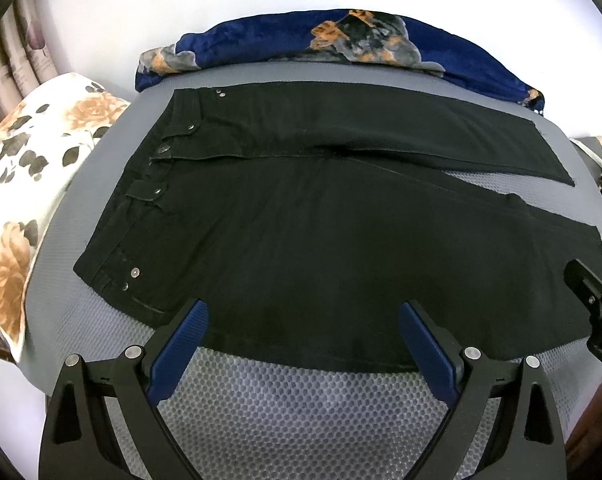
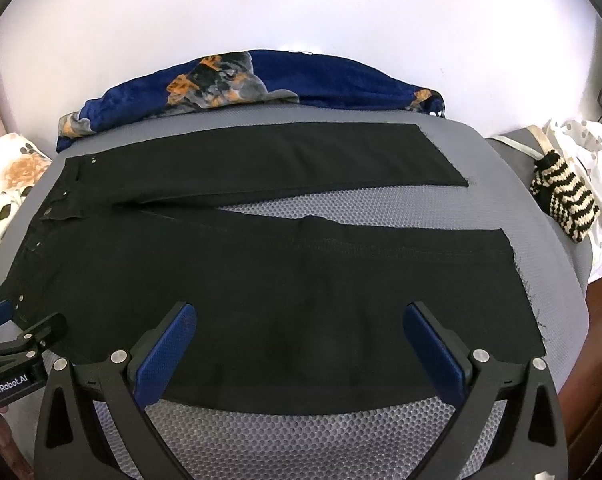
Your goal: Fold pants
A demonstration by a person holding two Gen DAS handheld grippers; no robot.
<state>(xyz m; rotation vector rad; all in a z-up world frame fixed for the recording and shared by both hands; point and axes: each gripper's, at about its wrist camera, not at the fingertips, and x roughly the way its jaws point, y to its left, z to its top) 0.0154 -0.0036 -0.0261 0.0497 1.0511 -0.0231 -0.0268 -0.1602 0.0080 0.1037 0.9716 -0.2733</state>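
Black pants [image 2: 261, 280] lie flat on the grey mesh bed [image 2: 301, 432], legs parted. Just short of their near edge, the left gripper [image 1: 303, 320] and right gripper [image 2: 301, 322] hover, fingers spread wide, empty. Pinch that edge at both ends evenly, then carry it over onto the far leg.

Black pants [image 1: 301, 240] are lying on a grey honeycomb-patterned mat [image 1: 301, 408].
A blue blanket [image 1: 441, 46] is showing orange-grey patches; the pillow [image 1: 33, 148] is white with orange roses.
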